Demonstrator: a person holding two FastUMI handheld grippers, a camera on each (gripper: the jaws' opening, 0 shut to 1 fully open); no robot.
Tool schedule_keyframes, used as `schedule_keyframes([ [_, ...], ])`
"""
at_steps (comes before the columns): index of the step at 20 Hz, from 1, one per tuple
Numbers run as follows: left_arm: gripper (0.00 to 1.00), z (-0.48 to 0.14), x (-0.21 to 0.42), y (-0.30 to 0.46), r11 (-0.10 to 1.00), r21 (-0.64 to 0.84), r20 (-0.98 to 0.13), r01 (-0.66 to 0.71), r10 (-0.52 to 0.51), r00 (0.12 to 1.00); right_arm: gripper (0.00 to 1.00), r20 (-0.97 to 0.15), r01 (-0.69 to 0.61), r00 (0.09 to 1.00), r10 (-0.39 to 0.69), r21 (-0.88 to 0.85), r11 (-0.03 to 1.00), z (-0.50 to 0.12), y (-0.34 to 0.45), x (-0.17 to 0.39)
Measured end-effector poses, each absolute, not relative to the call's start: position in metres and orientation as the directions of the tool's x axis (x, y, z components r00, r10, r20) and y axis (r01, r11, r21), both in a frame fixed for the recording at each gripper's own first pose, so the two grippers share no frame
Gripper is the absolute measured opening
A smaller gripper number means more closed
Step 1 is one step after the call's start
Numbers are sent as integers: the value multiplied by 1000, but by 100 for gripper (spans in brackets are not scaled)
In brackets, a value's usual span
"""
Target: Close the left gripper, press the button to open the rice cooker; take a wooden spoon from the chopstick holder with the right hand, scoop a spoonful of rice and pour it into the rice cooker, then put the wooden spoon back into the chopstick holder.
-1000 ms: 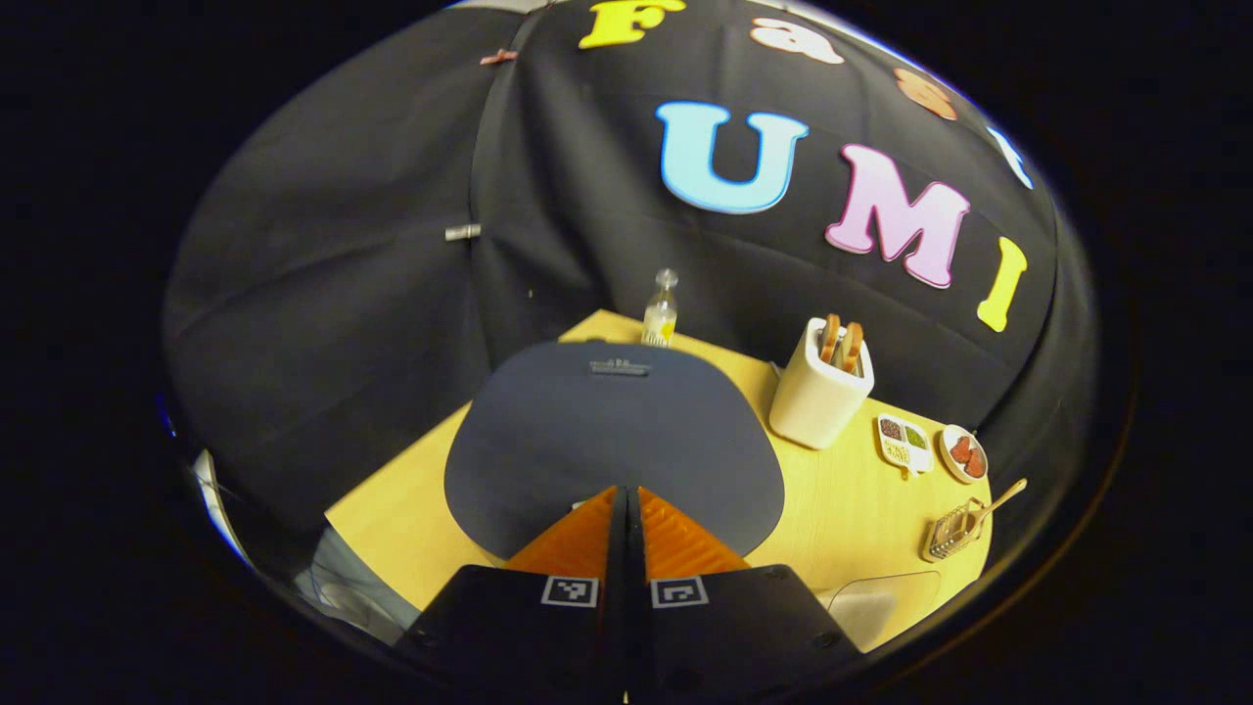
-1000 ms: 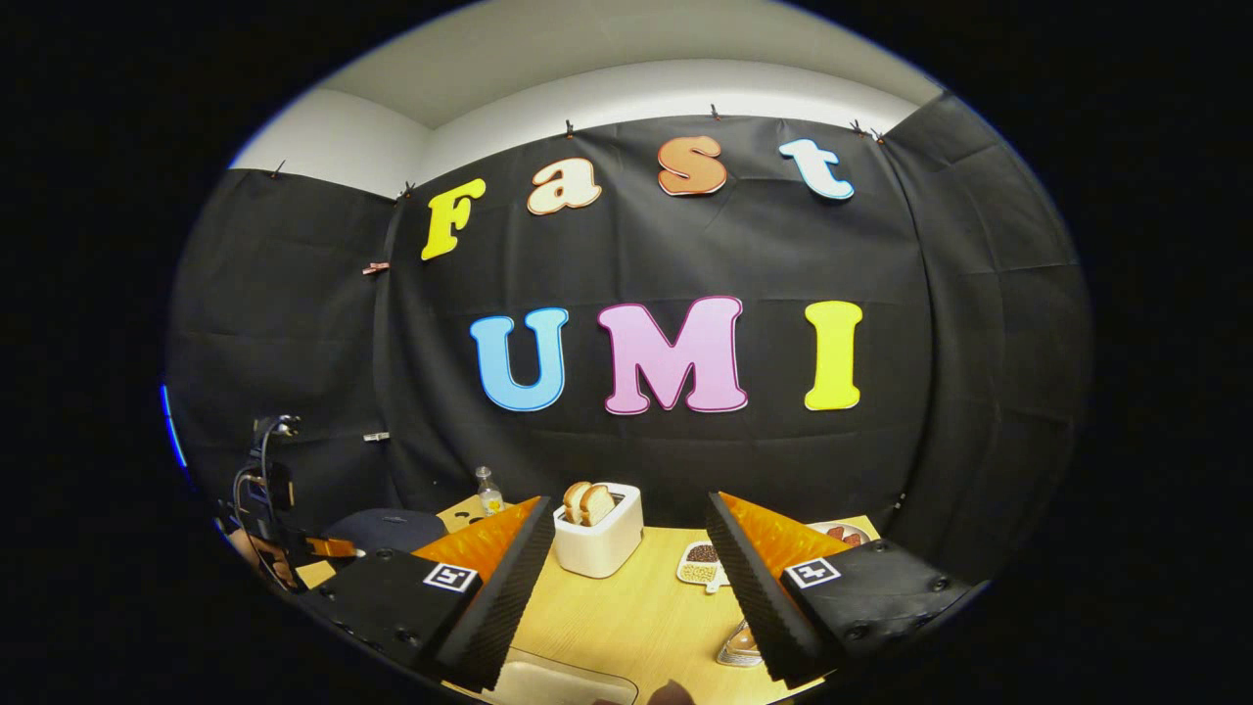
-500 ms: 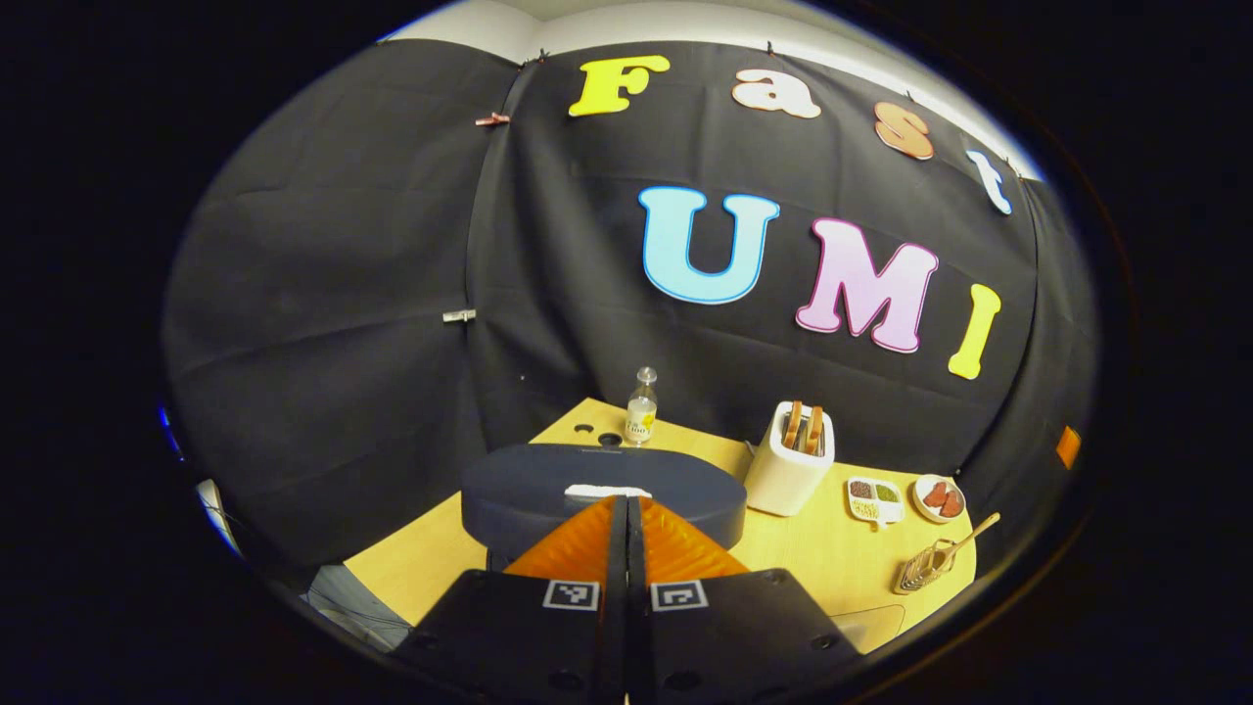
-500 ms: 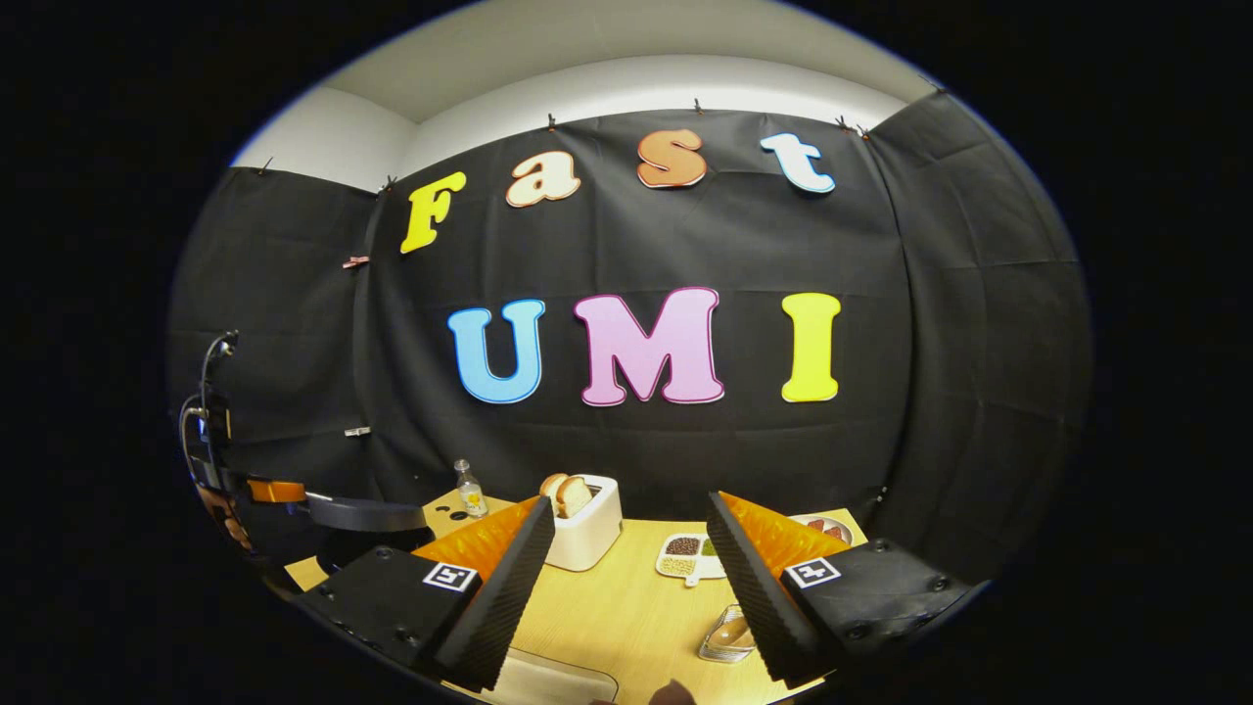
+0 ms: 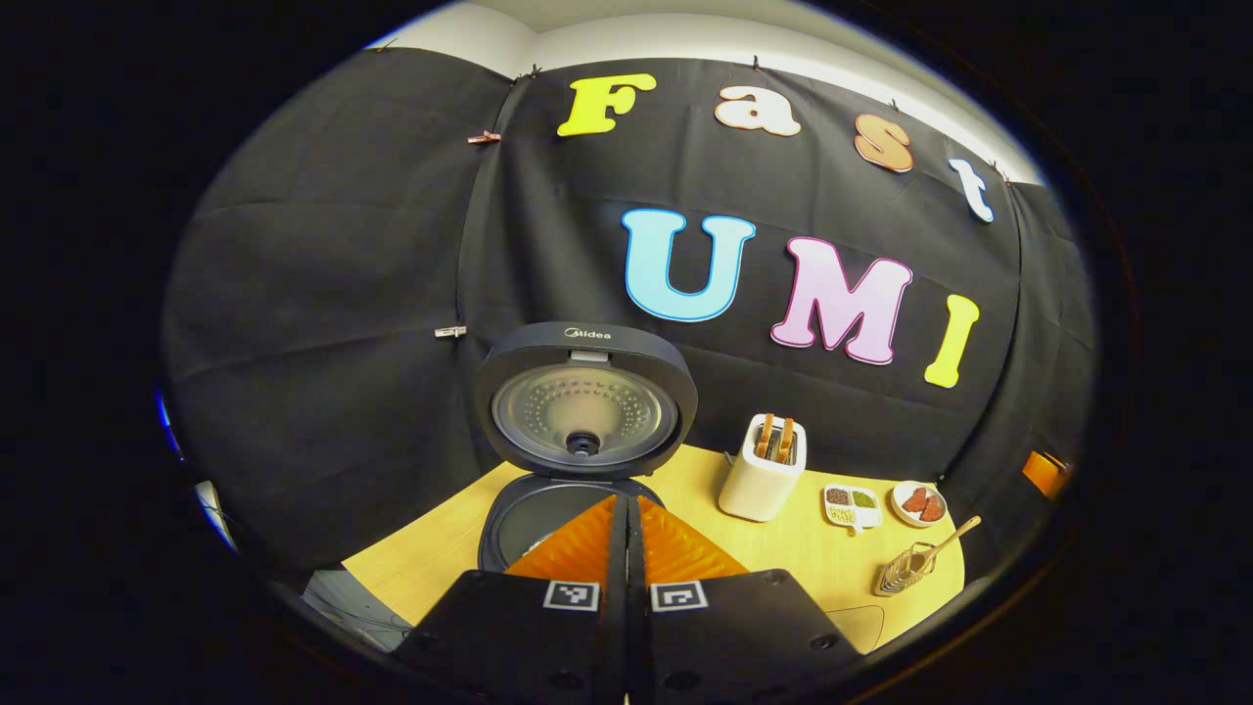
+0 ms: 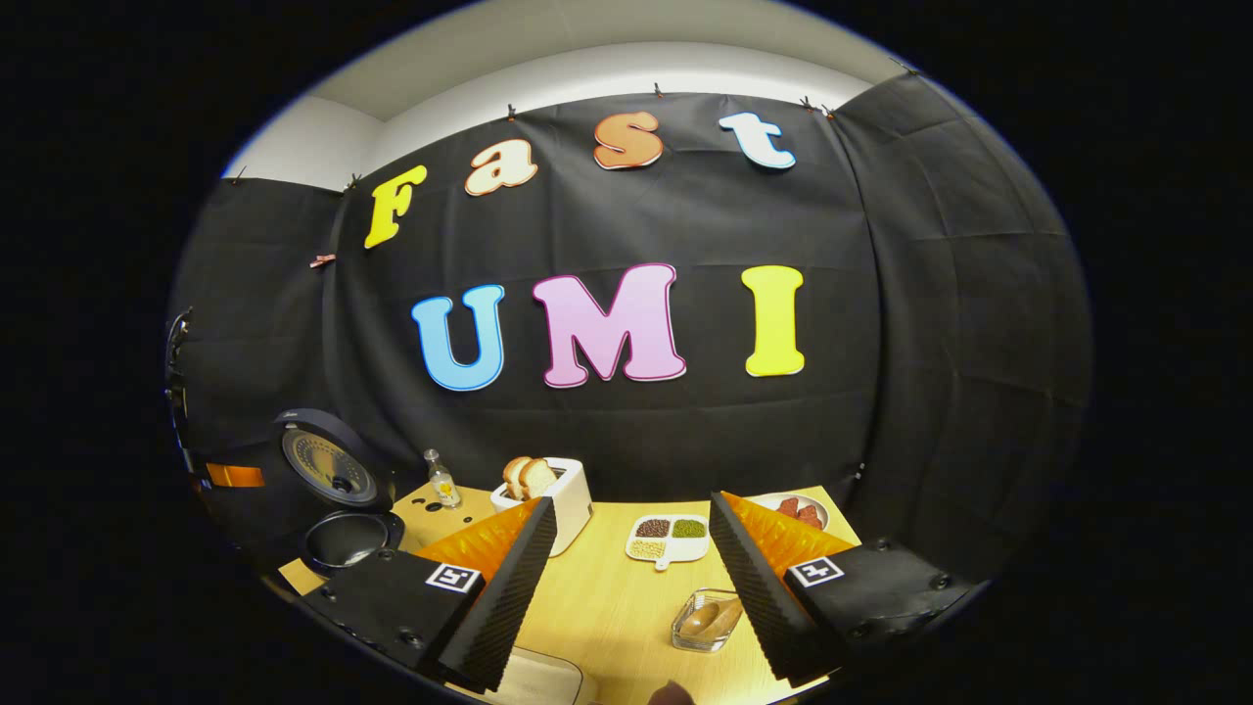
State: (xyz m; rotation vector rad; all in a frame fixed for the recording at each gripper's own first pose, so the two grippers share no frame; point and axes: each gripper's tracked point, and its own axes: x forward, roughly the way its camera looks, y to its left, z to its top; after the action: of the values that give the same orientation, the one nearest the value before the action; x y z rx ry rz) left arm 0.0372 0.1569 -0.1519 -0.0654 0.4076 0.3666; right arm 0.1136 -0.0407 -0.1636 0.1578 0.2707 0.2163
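The dark rice cooker (image 5: 533, 509) stands open, its lid (image 5: 585, 406) upright and the inner pot showing below it. My left gripper (image 5: 626, 501) is shut with nothing held, its tips just in front of the pot's rim. At the table's right edge a wooden spoon (image 5: 942, 544) leans in the wire chopstick holder (image 5: 899, 573). In the right gripper view the cooker (image 6: 338, 490) is at far left, with the left gripper's finger (image 6: 233, 476) beside it. My right gripper (image 6: 631, 501) hangs open above the table, the chopstick holder (image 6: 707, 620) low between its fingers.
On the wooden table (image 6: 607, 597) stand a white toaster (image 6: 548, 490) with bread, a small bottle (image 6: 442, 480), a compartment dish (image 6: 669, 536) of grains and a plate (image 6: 798, 509) of red food. A pale container (image 6: 533, 681) lies at the near edge.
The cooker's lid has swung up from shut to fully open. My left gripper, still shut, has drawn back and tilted up. The right gripper has shifted slightly and stays open.
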Motion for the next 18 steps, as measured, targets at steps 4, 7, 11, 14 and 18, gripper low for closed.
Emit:
schedule_keyframes([
  [4,13,-143,32,146,935,3,-371,-354,330,868,98,-279,-149,939,201,196,969,-183,-64,120],
  [7,36,-140,27,141,935,8,-369,-355,333,868,98,-294,-119,939,177,204,972,-199,-80,127],
  [11,43,-131,18,132,934,33,-345,-357,346,873,98,-365,-42,921,133,247,968,-245,-105,140],
  [14,51,-123,12,126,933,66,-327,-353,354,876,96,-421,33,904,79,253,967,-281,-127,151],
  [18,54,-118,3,117,929,55,-319,-367,365,875,93,-495,127,869,24,269,955,-328,-146,162],
])
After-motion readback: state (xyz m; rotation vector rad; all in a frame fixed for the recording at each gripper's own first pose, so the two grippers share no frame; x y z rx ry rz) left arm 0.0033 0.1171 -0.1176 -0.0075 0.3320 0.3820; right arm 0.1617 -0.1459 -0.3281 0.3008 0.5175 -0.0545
